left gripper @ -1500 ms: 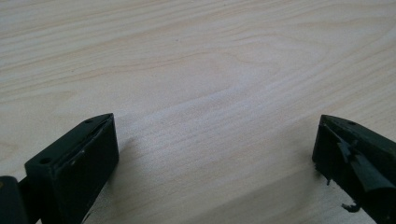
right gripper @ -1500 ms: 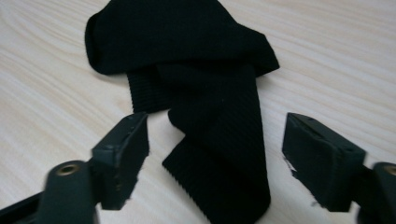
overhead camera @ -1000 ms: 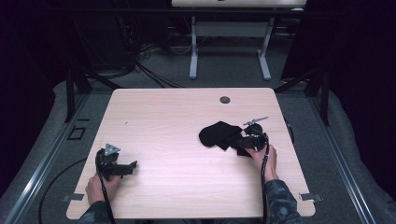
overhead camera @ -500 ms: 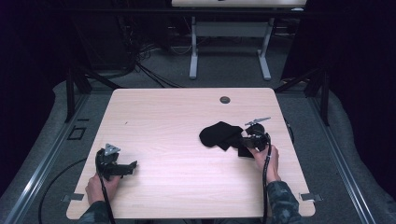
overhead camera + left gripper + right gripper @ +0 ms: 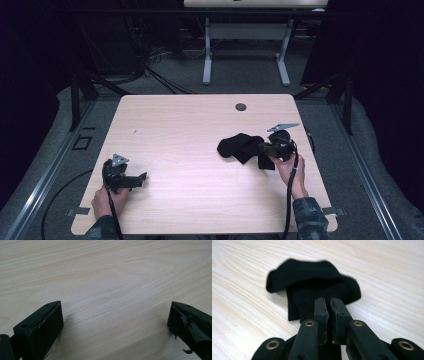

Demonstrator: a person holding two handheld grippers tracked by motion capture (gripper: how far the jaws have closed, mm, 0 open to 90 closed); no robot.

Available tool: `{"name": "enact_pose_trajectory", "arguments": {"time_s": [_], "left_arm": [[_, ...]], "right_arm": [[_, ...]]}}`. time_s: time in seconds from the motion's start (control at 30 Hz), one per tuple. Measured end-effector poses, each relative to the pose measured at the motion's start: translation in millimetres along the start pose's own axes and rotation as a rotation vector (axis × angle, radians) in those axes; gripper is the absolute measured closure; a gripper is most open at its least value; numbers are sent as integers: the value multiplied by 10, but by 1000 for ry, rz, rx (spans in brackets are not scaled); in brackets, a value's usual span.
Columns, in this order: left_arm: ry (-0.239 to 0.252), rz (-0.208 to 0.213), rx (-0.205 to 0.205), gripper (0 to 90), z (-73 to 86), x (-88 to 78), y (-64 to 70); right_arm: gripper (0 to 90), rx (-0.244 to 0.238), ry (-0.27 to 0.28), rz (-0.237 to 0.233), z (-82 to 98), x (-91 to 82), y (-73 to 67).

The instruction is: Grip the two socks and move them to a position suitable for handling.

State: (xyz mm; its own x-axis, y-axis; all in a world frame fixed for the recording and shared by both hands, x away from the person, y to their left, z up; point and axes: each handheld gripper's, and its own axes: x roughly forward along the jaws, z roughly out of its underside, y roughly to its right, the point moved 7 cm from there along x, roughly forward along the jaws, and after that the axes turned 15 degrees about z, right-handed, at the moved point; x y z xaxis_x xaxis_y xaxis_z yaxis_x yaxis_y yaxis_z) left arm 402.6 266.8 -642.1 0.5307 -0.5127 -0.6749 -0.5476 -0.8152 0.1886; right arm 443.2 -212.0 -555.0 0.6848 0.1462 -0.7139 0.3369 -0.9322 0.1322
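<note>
Since a second ago, the right tongs [image 5: 327,305] have closed on the near edge of the black cloth [image 5: 241,146] and lifted it slightly. Its bunched far end rests on the counter [image 5: 190,125], right of centre. Left tongs [image 5: 115,322] gape wide, empty, well apart.

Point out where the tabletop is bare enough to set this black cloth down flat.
Bare wood runs across the table between the left gripper and the black cloth, and along the far edge beside the round grommet. The only crowded patch is around the right gripper, shut on the cloth.
</note>
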Motion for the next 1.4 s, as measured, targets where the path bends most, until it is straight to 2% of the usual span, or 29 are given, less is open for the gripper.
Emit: {"name": "enact_pose_trajectory", "arguments": {"time_s": [0.17,0.23,0.43,0.77,1.03,1.17,1.33,1.4], "left_arm": [[0,0,0,4,0,0,0],[0,0,0,4,0,0,0],[0,-1,0,4,0,0,0],[0,0,0,4,0,0,-1],[1,0,1,4,0,0,-1],[0,0,0,4,0,0,-1],[0,0,0,4,0,0,0],[0,0,1,4,0,0,-1]], "right_arm": [[836,-10,46,-12,-95,-154,-36],[836,-26,74,-21,-175,-311,-68],[836,-58,124,-39,-268,-567,-157],[836,-98,195,-108,-262,-897,-383],[834,-126,195,-185,-61,-966,-596],[833,-142,161,-229,137,-910,-720],[833,-182,89,-253,409,-773,-843],[832,-200,67,-278,520,-713,-906]]}}
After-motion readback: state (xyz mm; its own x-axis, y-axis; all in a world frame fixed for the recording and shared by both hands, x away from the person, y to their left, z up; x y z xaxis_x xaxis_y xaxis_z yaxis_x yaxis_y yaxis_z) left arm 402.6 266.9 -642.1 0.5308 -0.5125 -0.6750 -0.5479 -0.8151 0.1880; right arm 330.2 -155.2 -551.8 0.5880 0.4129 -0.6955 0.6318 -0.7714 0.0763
